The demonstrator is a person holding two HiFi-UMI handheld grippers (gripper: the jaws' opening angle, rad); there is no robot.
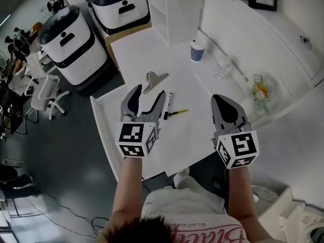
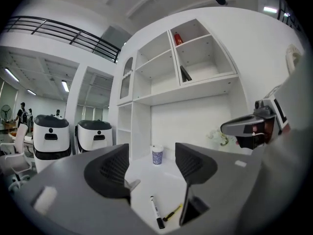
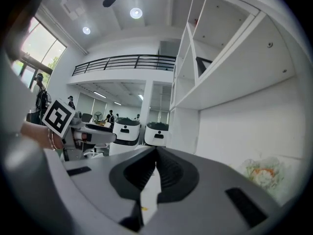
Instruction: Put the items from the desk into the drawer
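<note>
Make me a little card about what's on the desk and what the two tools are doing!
Desk: white, next to shelves
On it: clip, marker, yellow pen, cup
Left tool: open, holding nothing
Right tool: shut, holding nothing
Marker and pen: lying close together, beside the left tool
</note>
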